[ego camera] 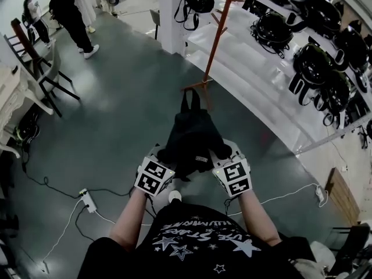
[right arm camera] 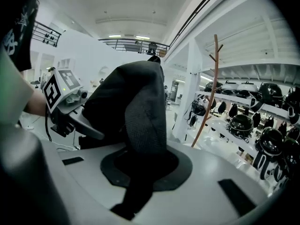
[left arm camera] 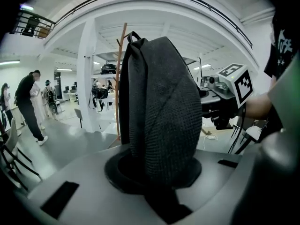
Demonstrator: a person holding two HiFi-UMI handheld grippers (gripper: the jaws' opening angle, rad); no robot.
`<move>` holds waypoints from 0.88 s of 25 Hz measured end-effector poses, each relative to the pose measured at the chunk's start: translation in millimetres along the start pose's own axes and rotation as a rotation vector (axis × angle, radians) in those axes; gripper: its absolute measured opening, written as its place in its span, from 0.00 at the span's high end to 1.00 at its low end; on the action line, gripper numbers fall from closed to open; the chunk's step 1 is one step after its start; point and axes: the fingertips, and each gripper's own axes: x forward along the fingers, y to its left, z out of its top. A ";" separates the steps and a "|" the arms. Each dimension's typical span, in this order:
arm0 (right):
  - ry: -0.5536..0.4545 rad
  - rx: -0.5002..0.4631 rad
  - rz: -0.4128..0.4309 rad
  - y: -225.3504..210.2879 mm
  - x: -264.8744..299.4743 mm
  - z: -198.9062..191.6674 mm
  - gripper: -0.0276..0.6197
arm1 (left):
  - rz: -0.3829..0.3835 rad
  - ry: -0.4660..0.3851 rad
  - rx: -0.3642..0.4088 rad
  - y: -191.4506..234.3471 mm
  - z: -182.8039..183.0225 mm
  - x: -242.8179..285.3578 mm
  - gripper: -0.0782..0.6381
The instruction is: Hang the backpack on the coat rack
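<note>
- Grey-green glossy floor [ego camera: 116, 115] fills most of the head view, with a white power strip [ego camera: 88, 201] and its cables lying on it at lower left.
- White shelving [ego camera: 244, 68] runs along the right side and carries a row of black bags [ego camera: 314, 68].
- A white pillar [ego camera: 171, 16] stands at the top centre, and another dark bag [ego camera: 197, 4] hangs just beside it.
- Two people [ego camera: 72, 16] stand far off at upper left, and dark chairs [ego camera: 40, 74] sit by the left edge.
- The coat rack [ego camera: 218, 34], a thin orange-brown pole with short pegs, rises from a base on the floor near the shelving; no bag hangs on it.
- The black backpack [ego camera: 192, 135] is held off the floor in front of the person, between the two tools and short of the rack's base.
- Its top carry loop [ego camera: 190, 100] points toward that base.
- The left gripper [ego camera: 160, 160] is clamped on the backpack's left side; its own view shows mesh fabric [left arm camera: 159, 116] pinched between closed jaws.
- The right gripper [ego camera: 229, 156] is clamped on the right side in the same way, with dark fabric [right arm camera: 145, 116] running down through its closed jaws.
- Both tools tilt somewhat downward.
- From each gripper view the rack stands beyond the bag, apart from it.
</note>
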 end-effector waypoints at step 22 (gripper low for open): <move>-0.011 -0.003 0.040 15.9 121.2 43.3 0.87 | 0.028 0.022 -0.034 126.2 -9.0 2.2 0.77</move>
